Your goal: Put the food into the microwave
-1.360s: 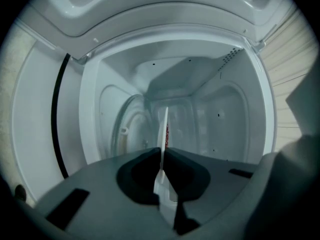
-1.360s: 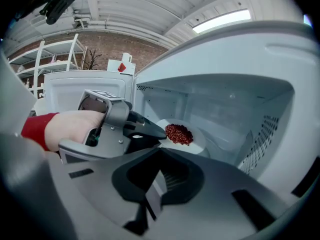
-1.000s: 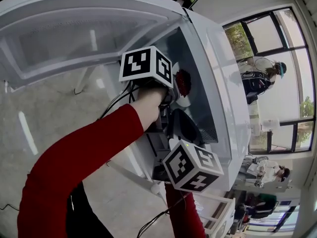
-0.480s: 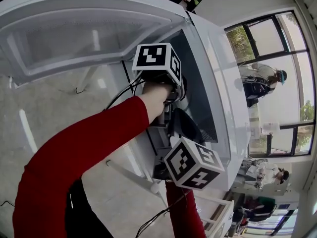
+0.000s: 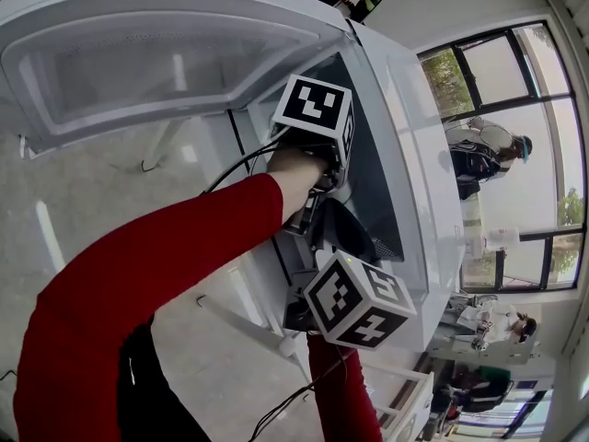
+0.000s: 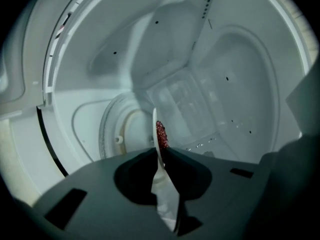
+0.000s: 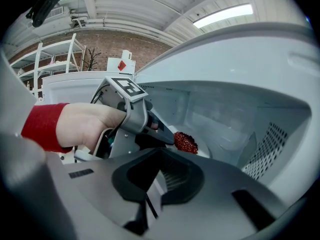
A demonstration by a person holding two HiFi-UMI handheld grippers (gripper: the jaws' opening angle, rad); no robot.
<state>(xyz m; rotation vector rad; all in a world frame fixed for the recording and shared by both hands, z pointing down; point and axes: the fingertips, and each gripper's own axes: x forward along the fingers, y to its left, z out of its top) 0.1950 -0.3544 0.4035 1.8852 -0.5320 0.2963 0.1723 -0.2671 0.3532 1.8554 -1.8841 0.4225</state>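
The white microwave (image 5: 405,109) stands with its door (image 5: 138,53) swung wide open. My left gripper (image 6: 159,151) reaches into the cavity, its jaws close around the rim of a white plate (image 6: 165,194) seen edge-on. Red food (image 6: 160,134) sits on the plate just past the jaw tips, over the turntable (image 6: 117,129). In the right gripper view the left gripper (image 7: 167,138) holds the plate with the food (image 7: 185,142) inside the cavity. My right gripper (image 7: 159,151) waits just outside the opening, shut and empty. In the head view the left marker cube (image 5: 317,109) hides the plate.
The open door juts out left of the cavity. A perforated side wall (image 7: 265,149) lines the cavity's right. A cable (image 5: 230,178) hangs below the left hand. Windows with people (image 5: 488,150) behind them are at the right. A shelf rack (image 7: 55,59) stands behind.
The left hand has pushed further into the microwave and rolled. The plate and red food, visible in the head view a second ago, are now hidden behind the marker cube. The right gripper stayed put.
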